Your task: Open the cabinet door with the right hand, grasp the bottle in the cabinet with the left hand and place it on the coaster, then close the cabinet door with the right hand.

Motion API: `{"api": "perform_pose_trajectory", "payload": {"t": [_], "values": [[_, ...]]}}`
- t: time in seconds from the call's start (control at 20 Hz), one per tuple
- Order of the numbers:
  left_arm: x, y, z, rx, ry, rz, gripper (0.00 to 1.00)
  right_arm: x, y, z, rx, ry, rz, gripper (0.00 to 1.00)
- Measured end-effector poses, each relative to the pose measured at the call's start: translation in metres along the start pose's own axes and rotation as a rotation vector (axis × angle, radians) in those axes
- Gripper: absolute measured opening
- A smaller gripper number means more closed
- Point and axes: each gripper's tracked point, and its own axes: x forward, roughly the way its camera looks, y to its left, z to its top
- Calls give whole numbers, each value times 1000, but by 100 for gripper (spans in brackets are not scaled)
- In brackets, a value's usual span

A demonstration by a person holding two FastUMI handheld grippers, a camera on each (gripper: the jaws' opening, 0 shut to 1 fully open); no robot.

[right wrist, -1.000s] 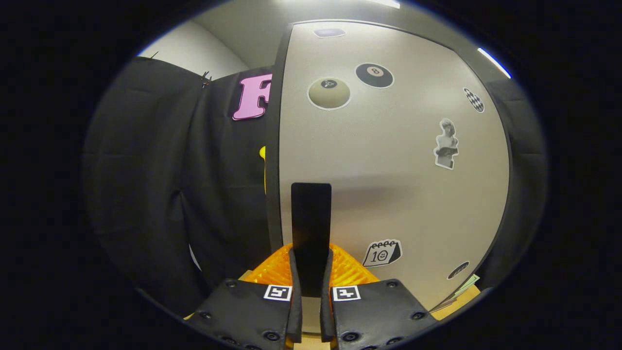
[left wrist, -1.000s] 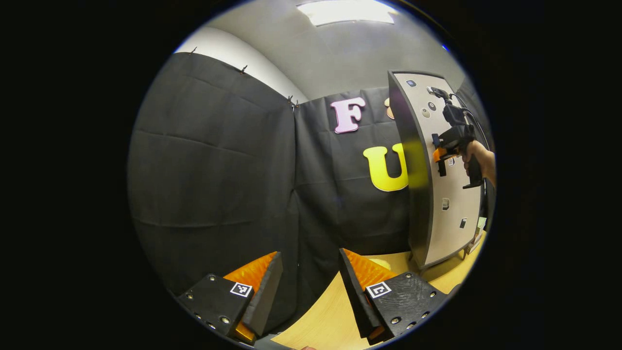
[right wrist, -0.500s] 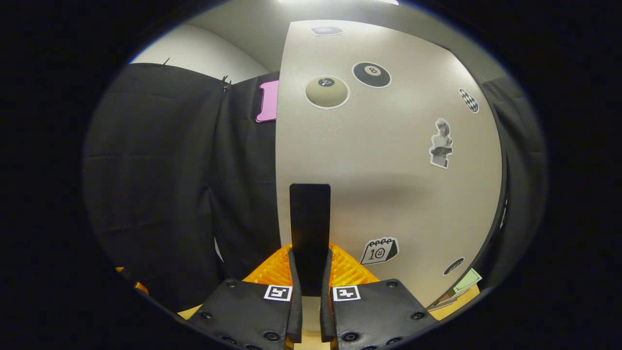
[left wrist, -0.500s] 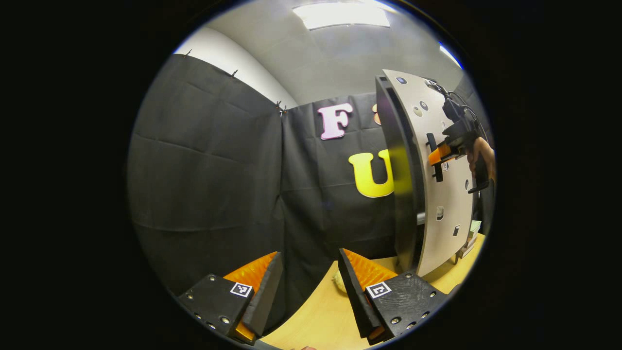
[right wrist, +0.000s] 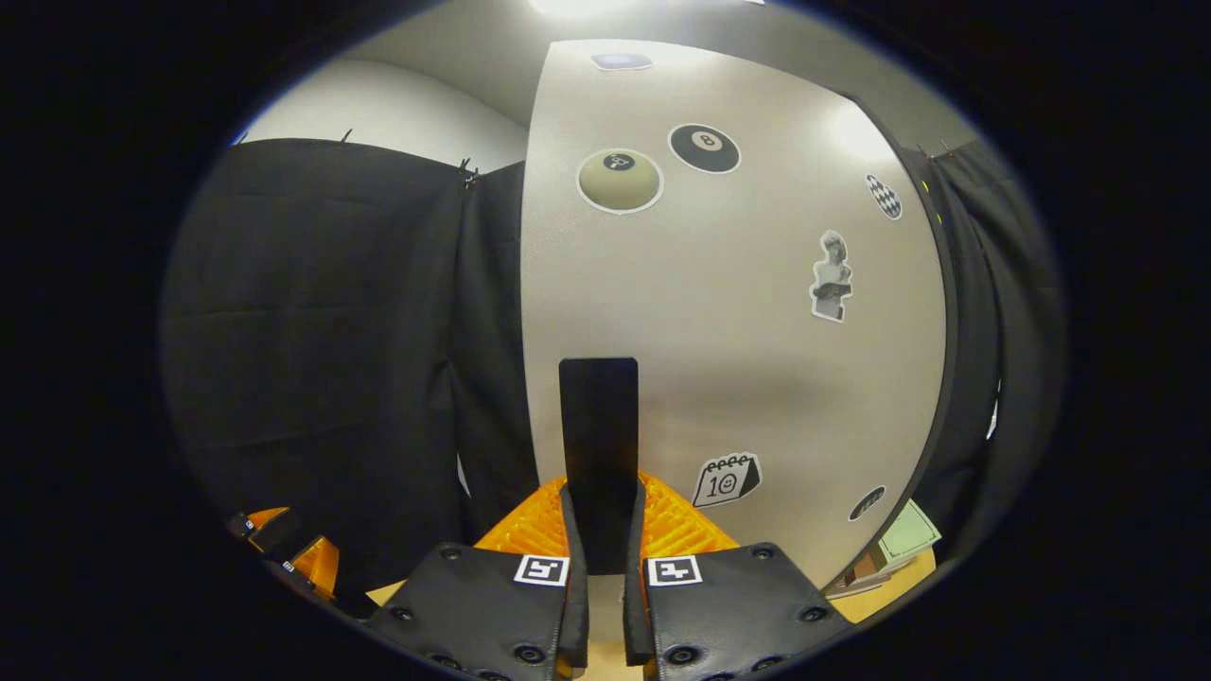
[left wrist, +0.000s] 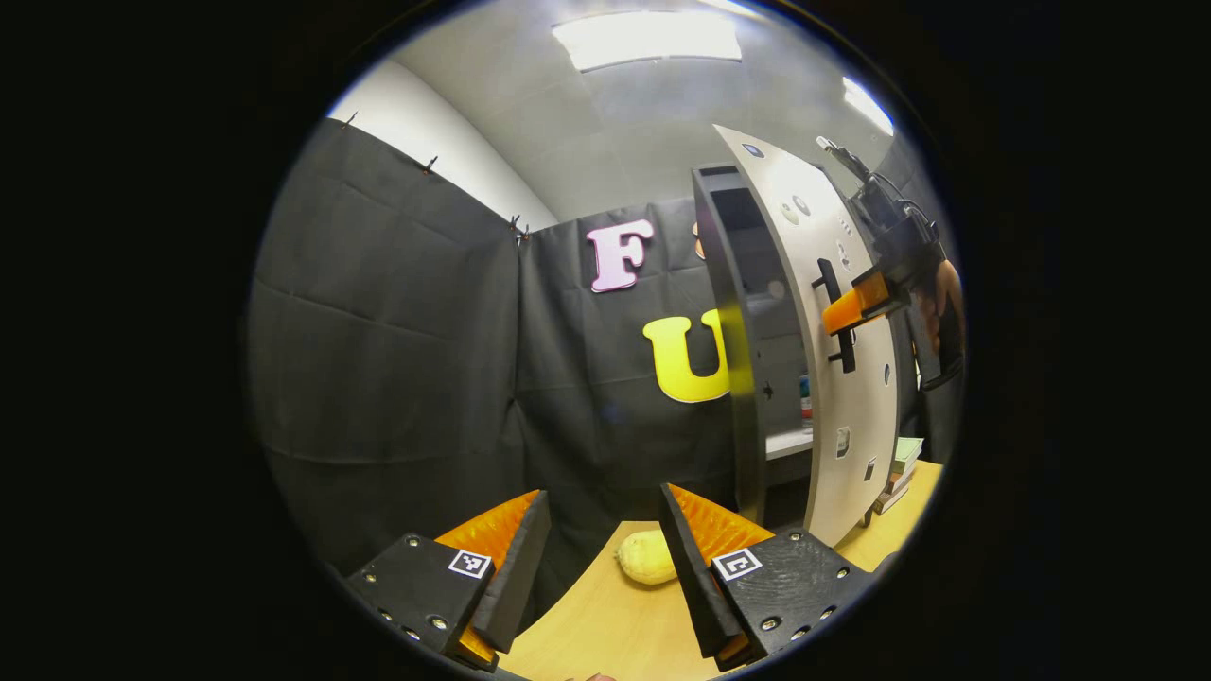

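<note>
**Booth, counter and cabinet: door partly open**

Setting: black cloth walls, pale ceiling with light panels, wooden counter (left wrist: 605,624).

Cabinet (left wrist: 728,359): tall, upright on the counter at the right of the left gripper view. Cabinet door (right wrist: 738,312): pale, stickered, long axis vertical, swung partly outward so the dark interior shows.

Handle (right wrist: 599,445): dark bar, long axis vertical, mounted near the door's free edge.

Right gripper (right wrist: 605,615): fingers closed narrow onto the handle from both sides.

Bottle (left wrist: 805,397): a small sliver stands upright on the inner shelf (left wrist: 785,443), seen through the gap; the door edge hides most of it.

Left gripper (left wrist: 605,558): held wide apart, holding nothing, low over the counter, well apart from the cabinet.

Other: yellowish round object (left wrist: 645,558) on the counter just beside the left gripper; stacked books (left wrist: 899,463) beyond the door's foot.
</note>
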Motion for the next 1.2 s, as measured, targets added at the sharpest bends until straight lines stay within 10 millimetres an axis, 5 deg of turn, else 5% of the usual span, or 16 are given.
{"api": "perform_pose_trajectory", "payload": {"t": [0.55, 1.2], "values": [[-16, -71, 23, 10, -15, -59, 67, -18, -13, -3, -22, -15, 76, 16], [-33, -177, 45, -26, -42, -187, 67, -37, -32, -3, -52, -27, 98, 16]]}}
